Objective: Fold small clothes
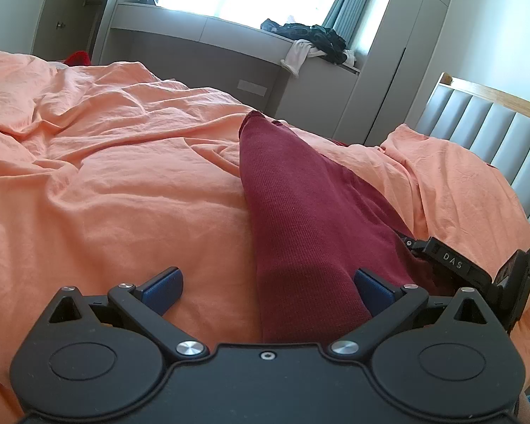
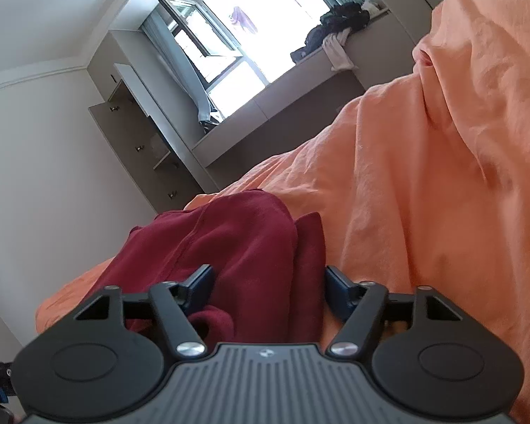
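A dark red knit garment (image 1: 300, 219) lies on the orange bed cover (image 1: 106, 183), stretching away from me in a long raised fold. My left gripper (image 1: 268, 288) is open wide. The garment's near end runs between its blue pads, close against the right pad (image 1: 371, 291) and apart from the left one. The black body of my right gripper (image 1: 452, 265) comes in from the right at the garment's edge. In the right wrist view, the garment (image 2: 236, 240) is bunched between the fingers of my right gripper (image 2: 268, 286). Those jaws stand apart around the cloth.
The rumpled orange cover (image 2: 424, 176) rises in a fold to the right. A padded grey headboard (image 1: 484, 134) stands at the right. A window ledge (image 1: 229, 31) carries a heap of dark clothes (image 1: 314, 39). Grey cupboards (image 2: 134, 141) line the wall.
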### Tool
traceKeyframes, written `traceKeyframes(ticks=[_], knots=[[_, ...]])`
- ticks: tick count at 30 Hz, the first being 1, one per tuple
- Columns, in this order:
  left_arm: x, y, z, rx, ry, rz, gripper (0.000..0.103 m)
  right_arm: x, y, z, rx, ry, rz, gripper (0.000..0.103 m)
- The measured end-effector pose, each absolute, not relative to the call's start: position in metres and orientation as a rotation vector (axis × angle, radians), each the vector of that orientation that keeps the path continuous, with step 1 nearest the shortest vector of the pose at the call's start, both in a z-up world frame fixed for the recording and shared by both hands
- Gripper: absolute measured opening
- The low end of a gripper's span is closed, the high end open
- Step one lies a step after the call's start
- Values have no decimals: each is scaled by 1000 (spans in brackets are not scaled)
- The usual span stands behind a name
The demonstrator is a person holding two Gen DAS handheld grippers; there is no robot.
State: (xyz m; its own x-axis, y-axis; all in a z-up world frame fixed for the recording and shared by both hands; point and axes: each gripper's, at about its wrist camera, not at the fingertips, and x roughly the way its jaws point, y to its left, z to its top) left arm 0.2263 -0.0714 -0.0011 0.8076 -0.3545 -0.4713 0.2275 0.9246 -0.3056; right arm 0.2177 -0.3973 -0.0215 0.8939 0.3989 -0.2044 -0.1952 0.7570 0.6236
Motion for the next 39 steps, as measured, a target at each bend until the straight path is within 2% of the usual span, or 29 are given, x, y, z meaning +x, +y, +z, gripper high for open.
traceKeyframes(ticks=[15,19,25,39], knots=[[271,-63,23,-252,594,-507,103,207,-393,-39,667,276,334,71],[289,-67,13,-206,651,-479,103,208,-396,-44,688,270,345,71],[284,-72,2,-120,608,-467,103,206,-395,-48,688,251,338,72],[288,-71,0,-112,618,-476,103,202,-388,-45,641,242,291,76]])
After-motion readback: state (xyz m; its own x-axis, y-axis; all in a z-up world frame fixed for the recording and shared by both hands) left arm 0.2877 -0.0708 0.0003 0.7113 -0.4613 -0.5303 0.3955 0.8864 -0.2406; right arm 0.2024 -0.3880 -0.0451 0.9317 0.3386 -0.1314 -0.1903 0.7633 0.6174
